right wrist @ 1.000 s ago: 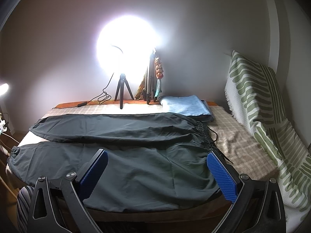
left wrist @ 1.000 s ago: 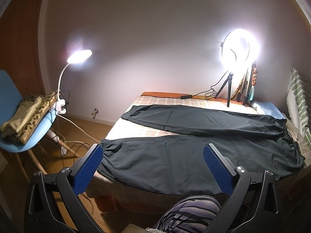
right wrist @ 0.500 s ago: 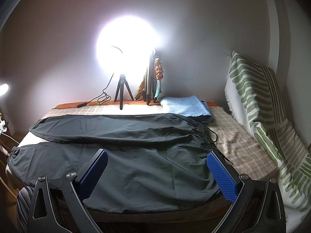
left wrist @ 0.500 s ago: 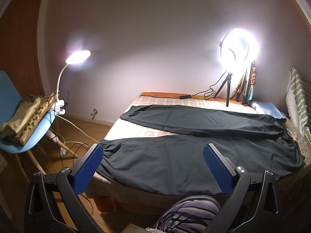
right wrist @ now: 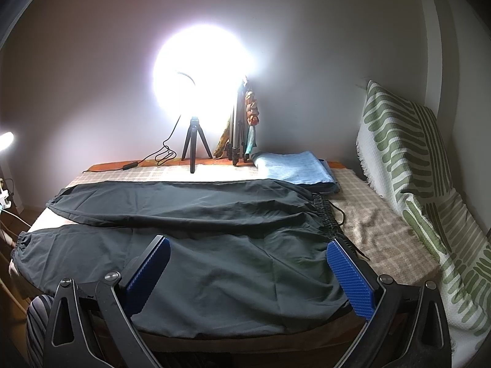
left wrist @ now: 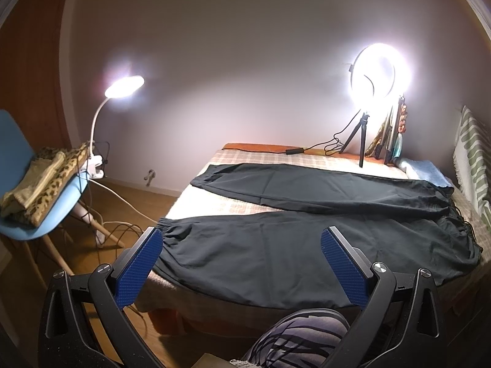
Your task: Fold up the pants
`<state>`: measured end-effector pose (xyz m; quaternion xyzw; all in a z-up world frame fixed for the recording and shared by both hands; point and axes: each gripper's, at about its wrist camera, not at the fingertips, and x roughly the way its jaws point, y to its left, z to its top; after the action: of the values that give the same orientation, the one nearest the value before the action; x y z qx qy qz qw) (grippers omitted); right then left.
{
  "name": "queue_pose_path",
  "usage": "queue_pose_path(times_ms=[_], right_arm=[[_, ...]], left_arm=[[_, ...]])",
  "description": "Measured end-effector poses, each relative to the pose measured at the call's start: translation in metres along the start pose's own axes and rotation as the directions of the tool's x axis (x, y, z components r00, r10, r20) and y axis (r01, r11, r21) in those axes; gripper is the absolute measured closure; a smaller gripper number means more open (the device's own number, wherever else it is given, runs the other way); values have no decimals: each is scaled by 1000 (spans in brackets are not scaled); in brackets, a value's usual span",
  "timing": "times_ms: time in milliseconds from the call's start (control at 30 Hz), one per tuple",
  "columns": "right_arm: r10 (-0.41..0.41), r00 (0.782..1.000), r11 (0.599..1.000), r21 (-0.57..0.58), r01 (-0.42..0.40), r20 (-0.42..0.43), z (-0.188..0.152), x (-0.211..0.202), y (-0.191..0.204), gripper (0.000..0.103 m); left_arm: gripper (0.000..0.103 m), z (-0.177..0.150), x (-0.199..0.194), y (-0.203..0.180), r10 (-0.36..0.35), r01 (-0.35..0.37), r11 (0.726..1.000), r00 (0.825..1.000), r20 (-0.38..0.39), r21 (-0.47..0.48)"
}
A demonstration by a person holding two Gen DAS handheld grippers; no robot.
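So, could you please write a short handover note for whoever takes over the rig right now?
Left tongs: open, holding nothing, hovering at the near edge of the bed above the cuff half of the near leg.
Right tongs: open, holding nothing, hovering above the hip part of the near leg, close to the waistband.
Black pants: spread flat across the checked bed cover, legs splayed apart, cuffs to the left, waistband to the right.
Done: pants laid out.
Left: every fold. A likely start is to bring one leg over the other.
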<state>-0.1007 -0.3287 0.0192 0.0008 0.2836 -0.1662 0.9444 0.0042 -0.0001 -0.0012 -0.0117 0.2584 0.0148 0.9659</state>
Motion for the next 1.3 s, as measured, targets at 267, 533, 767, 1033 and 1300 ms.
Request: queue_pose_path(times_ms=[267, 533, 767, 1033, 1300], right_arm=[[2, 1000, 1000, -2, -2, 2, 2, 3, 2, 0], [1, 1000, 1000, -11, -1, -3, 8, 18, 6, 0], [23, 1000, 999, -46, -23, -3, 16, 38, 12, 0], [137, 990, 984, -109, -138, -16, 45, 89, 26, 0], [284, 951, 932, -196, -304, -122, 80, 180, 39, 0]], left_arm=[[0, -1, 3, 3, 3, -3, 1000, 1000, -4, 1], [0, 4, 14, 5, 14, -14, 1000, 1000, -11, 17], [0, 10, 38, 10, 35, -33, 998, 999, -39, 44], [0, 30, 86, 31, 20, -14, 998, 996, -88, 68], [1, 70, 177, 55, -2, 12, 998, 986, -167, 61]])
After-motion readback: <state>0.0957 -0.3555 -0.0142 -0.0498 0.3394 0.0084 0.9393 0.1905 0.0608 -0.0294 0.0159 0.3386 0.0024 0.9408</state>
